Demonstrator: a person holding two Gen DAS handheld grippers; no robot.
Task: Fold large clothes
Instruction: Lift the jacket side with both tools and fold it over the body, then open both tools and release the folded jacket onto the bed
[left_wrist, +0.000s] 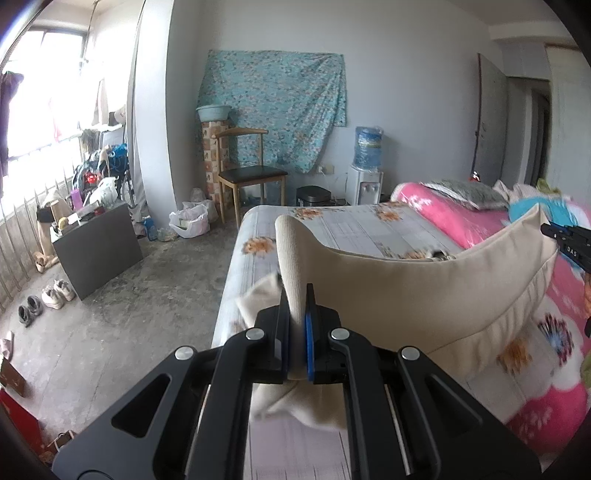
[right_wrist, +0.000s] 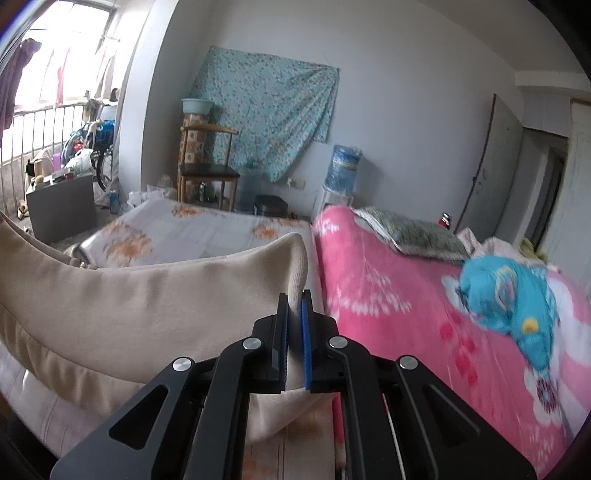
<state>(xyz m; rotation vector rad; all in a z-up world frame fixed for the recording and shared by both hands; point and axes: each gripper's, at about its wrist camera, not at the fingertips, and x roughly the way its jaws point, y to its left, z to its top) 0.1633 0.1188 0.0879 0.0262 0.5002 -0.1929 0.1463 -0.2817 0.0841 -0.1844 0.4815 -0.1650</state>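
Note:
A large cream garment (left_wrist: 424, 295) hangs stretched between both grippers above the bed. My left gripper (left_wrist: 297, 295) is shut on its ribbed left corner, which sticks up past the fingertips. In the right wrist view the same cream garment (right_wrist: 129, 295) runs off to the left, and my right gripper (right_wrist: 295, 301) is shut on its ribbed right corner. The right gripper's black tip (left_wrist: 565, 238) shows at the far right edge of the left wrist view, at the cloth's other end. The lower part of the garment sags under the grippers and is partly hidden by them.
The bed has a grey floral sheet (left_wrist: 351, 225) and a pink blanket (right_wrist: 406, 295) with a grey pillow (right_wrist: 417, 230) and a blue cloth (right_wrist: 513, 299). Beyond stand a wooden chair (left_wrist: 247, 173), a water dispenser (left_wrist: 365, 173), a dark cabinet (left_wrist: 96, 247) and shoes (left_wrist: 44, 299) on the floor.

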